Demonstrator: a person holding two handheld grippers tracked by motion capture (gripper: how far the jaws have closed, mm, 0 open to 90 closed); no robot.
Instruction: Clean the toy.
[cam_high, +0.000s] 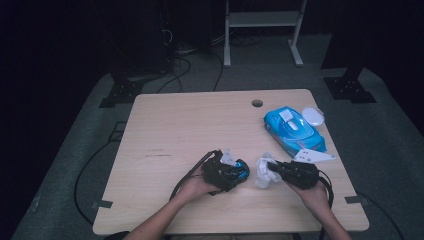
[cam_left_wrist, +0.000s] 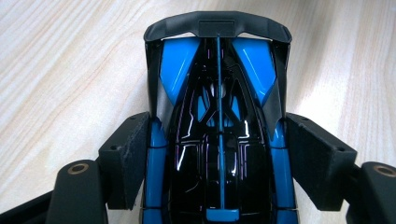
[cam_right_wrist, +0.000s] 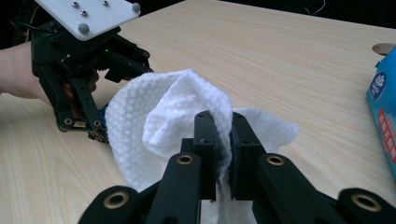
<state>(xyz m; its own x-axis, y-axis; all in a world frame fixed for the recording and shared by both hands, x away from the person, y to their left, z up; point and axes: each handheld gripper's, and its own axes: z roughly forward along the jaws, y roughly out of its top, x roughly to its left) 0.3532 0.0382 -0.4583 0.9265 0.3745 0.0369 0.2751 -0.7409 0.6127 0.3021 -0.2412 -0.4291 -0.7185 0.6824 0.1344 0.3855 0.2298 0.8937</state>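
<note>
A blue and black toy car (cam_left_wrist: 218, 135) rests on the wooden table (cam_high: 175, 130), gripped at its sides by the foam pads (cam_left_wrist: 125, 158) of my left gripper (cam_high: 239, 171). The car (cam_high: 242, 170) shows as a blue patch at that gripper's tip in the high view. Just to its right my right gripper (cam_high: 271, 166) is shut on a white textured wipe (cam_right_wrist: 159, 121), which bunches up in front of its jaws. The wipe (cam_high: 263, 172) lies close to the car, and whether they touch I cannot tell. My left gripper (cam_right_wrist: 95, 123) stands beyond the wipe in the right gripper view.
A blue pack of wet wipes (cam_high: 292, 131) lies at the table's right, with a white round lid (cam_high: 313, 116) behind it. A cable hole (cam_high: 257, 103) is near the far edge. A white shelf frame (cam_high: 262, 30) stands on the floor beyond.
</note>
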